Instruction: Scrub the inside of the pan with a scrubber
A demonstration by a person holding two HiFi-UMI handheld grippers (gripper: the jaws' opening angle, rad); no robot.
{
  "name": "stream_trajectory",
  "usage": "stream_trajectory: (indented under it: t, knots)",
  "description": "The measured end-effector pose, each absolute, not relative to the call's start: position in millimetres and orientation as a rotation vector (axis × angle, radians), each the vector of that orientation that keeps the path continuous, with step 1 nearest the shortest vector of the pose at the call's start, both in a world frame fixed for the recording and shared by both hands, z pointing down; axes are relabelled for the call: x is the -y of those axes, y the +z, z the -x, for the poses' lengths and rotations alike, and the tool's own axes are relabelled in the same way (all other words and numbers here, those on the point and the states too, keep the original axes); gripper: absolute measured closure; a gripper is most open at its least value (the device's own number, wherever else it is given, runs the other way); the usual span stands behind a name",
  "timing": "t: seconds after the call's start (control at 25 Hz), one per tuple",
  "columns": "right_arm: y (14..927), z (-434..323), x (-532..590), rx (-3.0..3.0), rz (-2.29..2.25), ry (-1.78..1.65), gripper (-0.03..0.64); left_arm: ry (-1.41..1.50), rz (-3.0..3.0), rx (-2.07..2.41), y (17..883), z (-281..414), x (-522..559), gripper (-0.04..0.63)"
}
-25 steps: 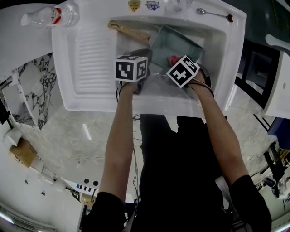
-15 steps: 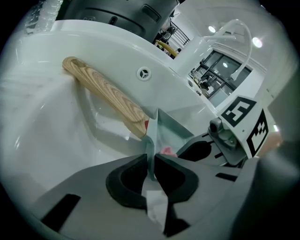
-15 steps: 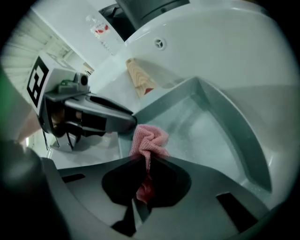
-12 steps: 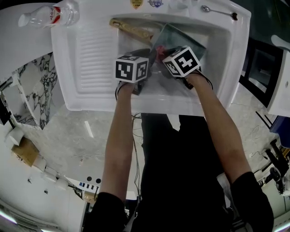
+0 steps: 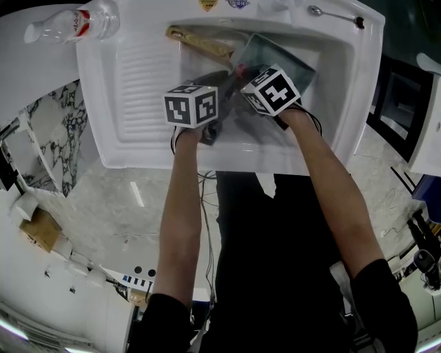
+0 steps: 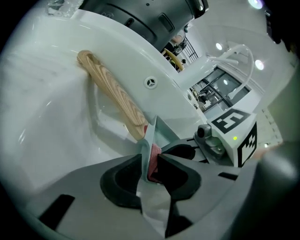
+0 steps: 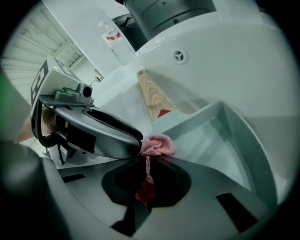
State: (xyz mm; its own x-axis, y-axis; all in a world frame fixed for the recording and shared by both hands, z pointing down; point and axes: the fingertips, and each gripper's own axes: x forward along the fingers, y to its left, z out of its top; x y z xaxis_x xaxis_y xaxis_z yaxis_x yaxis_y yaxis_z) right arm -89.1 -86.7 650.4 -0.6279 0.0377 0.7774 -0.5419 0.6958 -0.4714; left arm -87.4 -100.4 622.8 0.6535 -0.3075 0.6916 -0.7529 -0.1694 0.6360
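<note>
A square grey-green pan (image 5: pixel 289 62) with a wooden handle (image 5: pixel 200 43) lies tilted in the white sink (image 5: pixel 344 83). My left gripper (image 6: pixel 150 164) has the pan's thin rim (image 6: pixel 152 136) between its jaws. Those jaws have just been opening, and a gap shows beside the rim. My right gripper (image 7: pixel 147 161) is shut on a pink scrubber (image 7: pixel 157 144), which it holds against the pan's rim right at the left gripper's fingertip (image 7: pixel 133 136). In the head view both marker cubes hide the jaws; left gripper (image 5: pixel 217 79) and right gripper (image 5: pixel 248 76) meet at the pan's left corner.
The ribbed draining board (image 5: pixel 141 83) lies left of the basin. A plastic bottle (image 5: pixel 69 24) lies on the counter at the far left. A spoon (image 5: pixel 334 15) rests on the sink's back ledge. The overflow hole (image 7: pixel 179 55) sits in the basin's far wall.
My right gripper has moved left across the pan with the scrubber, up to the left gripper. The left gripper's cube has rolled and shifted slightly left.
</note>
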Motion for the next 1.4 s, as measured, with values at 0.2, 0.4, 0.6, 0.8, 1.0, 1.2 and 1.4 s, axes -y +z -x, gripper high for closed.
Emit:
stream_trajectory:
  t: [0.2,0.4,0.6,0.8,1.0,1.2,1.4]
  knots:
    - [651,85,83,2.046,-0.438,0.912,0.578,0.499,-1.759,0.842,626,84,100,0.492]
    - [653,61,69,1.918,-0.382,0.778,0.578,0.594,-1.751,0.877,640,86,98,0.500]
    - [659,20,40,1.772,-0.207,0.576,0.578,0.626,-1.758,0.887,640,86,99,0.500]
    - [668,-17,20,1.638,-0.113,0.462,0.578,0.644,-1.769,0.887,641,85,98,0.502]
    - [671,-34,28,1.580,-0.130,0.406,0.575,0.684,-1.809,0.878,640,83,100,0.508]
    - [674,-47,53,1.529,-0.152,0.281,0.575,0.778,-1.887,0.879,640,79,102,0.520]
    - [675,-63,89,1.487,-0.241,0.199,0.577,0.799,-1.902,0.876,641,78,103,0.522]
